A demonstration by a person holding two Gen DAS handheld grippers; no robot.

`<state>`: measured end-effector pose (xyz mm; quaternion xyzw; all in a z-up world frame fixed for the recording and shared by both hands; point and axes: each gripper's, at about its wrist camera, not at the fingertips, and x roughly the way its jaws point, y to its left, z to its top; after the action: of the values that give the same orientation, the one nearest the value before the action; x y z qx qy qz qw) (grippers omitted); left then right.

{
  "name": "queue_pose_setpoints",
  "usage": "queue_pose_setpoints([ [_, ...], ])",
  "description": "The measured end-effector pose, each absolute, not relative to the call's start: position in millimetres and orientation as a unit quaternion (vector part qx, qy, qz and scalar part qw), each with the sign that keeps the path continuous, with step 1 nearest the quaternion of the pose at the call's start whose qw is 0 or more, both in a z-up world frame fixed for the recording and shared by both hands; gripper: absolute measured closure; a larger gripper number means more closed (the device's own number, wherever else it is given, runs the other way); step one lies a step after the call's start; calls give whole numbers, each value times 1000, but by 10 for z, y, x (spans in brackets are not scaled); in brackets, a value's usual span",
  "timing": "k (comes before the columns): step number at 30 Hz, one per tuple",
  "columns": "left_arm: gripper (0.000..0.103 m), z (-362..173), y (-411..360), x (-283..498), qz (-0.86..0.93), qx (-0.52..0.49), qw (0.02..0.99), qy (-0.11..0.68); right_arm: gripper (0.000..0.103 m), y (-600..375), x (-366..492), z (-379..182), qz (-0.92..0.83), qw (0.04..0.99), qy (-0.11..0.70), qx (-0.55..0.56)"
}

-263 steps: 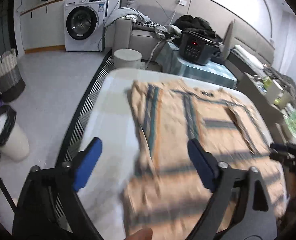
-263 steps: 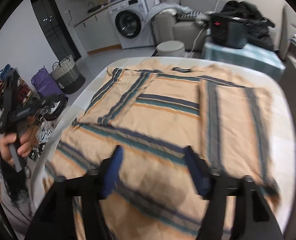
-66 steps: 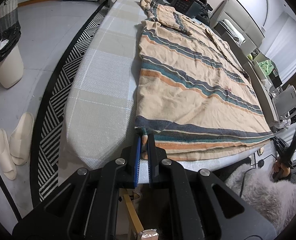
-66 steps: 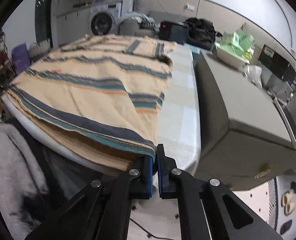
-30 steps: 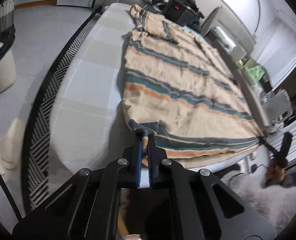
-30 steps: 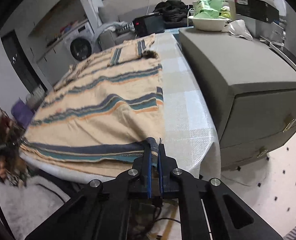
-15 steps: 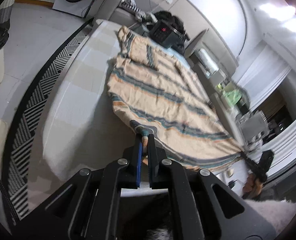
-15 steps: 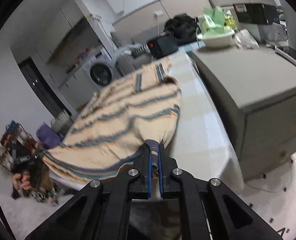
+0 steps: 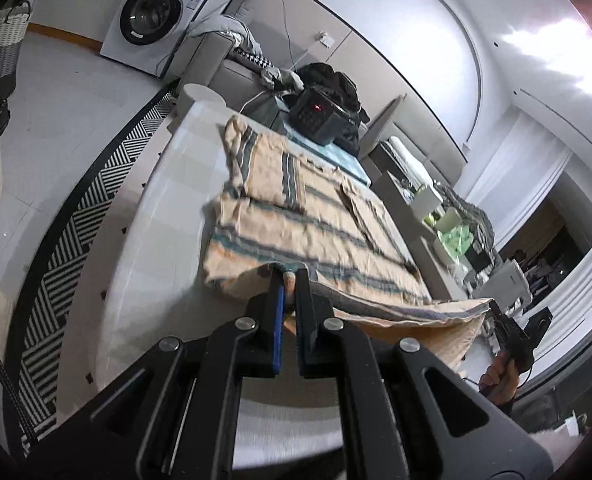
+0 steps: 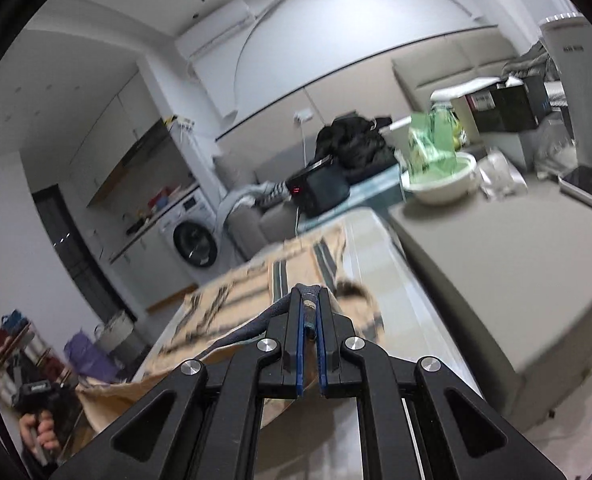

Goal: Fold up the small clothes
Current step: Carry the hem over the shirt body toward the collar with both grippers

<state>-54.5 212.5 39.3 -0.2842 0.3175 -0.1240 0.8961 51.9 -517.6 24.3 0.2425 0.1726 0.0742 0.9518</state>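
Observation:
A tan shirt with blue, teal and orange stripes (image 9: 308, 216) lies along the white checked table (image 9: 164, 216). Its near hem is lifted off the table and stretched between both grippers. My left gripper (image 9: 289, 276) is shut on the hem's left corner. My right gripper (image 10: 310, 296) is shut on the hem's right corner, with the shirt (image 10: 232, 300) sagging away to the left below it. In the left wrist view the right gripper (image 9: 496, 312) shows at the far end of the raised hem, held by a hand (image 9: 498, 376). The collar end stays flat on the table.
A grey cabinet (image 10: 496, 264) stands against the table's right side, with a white bowl of green items (image 10: 440, 184) on it. A black appliance (image 9: 316, 120) sits past the table's far end. A washing machine (image 9: 152, 12), a woven basket (image 9: 0, 48) and a zigzag rug (image 9: 76, 232) lie to the left.
Both grippers have risen with the hem, lifting it off the table's near edge. Both views have tilted up toward the room, and the shirt's near part now hangs in the air.

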Motion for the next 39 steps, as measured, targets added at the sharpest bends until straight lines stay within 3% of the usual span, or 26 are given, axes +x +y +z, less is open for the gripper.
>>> queue_pose_setpoints([
  [18, 101, 564, 2311, 1548, -98, -311, 900, 288, 98, -4950, 2364, 664, -10, 959, 130, 252],
  [34, 101, 52, 2415, 3881, -55, -336, 885, 317, 98, -4953, 4213, 378, -61, 953, 182, 235],
  [39, 101, -247, 2365, 4584, -24, -312, 880, 357, 98, -4923, 4851, 63, -76, 942, 235, 227],
])
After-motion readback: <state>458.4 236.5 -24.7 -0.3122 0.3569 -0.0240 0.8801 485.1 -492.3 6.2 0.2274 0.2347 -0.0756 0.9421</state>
